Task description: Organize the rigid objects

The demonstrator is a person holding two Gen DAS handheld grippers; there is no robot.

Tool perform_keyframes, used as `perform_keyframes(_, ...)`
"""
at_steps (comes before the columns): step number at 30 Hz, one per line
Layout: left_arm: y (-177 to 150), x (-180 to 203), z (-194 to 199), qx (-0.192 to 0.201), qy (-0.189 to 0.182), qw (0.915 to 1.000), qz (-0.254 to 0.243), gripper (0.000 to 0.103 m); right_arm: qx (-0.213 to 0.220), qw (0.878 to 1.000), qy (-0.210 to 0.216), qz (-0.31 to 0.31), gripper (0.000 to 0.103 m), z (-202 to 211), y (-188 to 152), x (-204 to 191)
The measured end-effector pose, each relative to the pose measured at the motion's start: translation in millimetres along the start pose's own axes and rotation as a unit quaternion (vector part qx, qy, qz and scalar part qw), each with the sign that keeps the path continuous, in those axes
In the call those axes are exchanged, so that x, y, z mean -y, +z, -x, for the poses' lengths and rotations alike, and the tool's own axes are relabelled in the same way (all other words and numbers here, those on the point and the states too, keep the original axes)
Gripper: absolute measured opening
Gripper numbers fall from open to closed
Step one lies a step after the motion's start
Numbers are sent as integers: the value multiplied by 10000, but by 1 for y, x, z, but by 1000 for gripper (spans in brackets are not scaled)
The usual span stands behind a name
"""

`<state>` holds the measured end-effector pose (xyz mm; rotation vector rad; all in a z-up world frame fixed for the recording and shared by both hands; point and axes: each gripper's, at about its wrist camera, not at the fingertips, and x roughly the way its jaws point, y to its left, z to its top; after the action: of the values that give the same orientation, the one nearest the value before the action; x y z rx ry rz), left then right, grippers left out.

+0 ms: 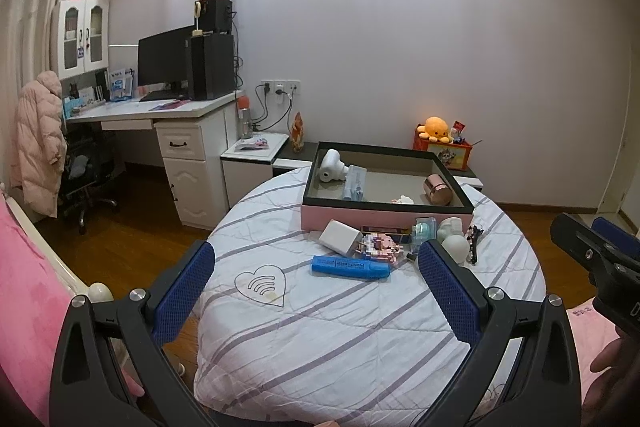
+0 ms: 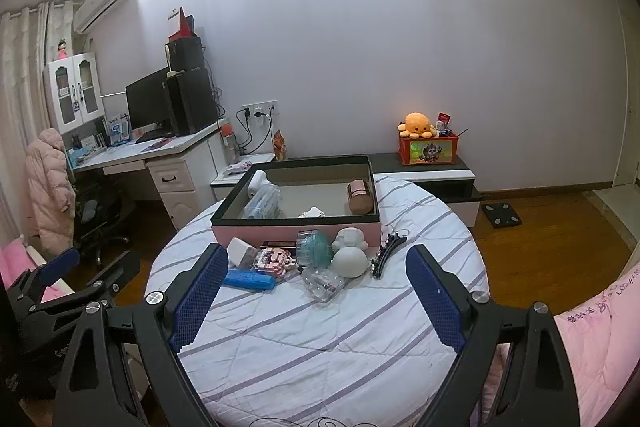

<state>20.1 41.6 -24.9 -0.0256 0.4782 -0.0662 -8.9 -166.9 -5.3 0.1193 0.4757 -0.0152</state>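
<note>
Both pairs of jaws stand released and empty. The left gripper (image 1: 316,291) frames the blue plastic highlighter pen (image 1: 351,266), lying crosswise just ahead, near the pink shallow box (image 1: 384,217); the right gripper (image 2: 316,293) sits rightward of it.

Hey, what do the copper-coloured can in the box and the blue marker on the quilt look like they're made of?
The copper-coloured can looks like polished or plated metal: a glossy rose-gold sheen with bright highlights, though it may be metallised plastic. The blue marker looks like smooth moulded plastic, even in colour with a printed label and a soft shine.
</note>
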Motion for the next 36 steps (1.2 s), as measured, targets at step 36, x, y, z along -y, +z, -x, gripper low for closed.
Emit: perform_keyframes(36,-28,11,-52,-641,-70,9977,-188,103,-699,9973,-211,18,92,-55,-24,26)
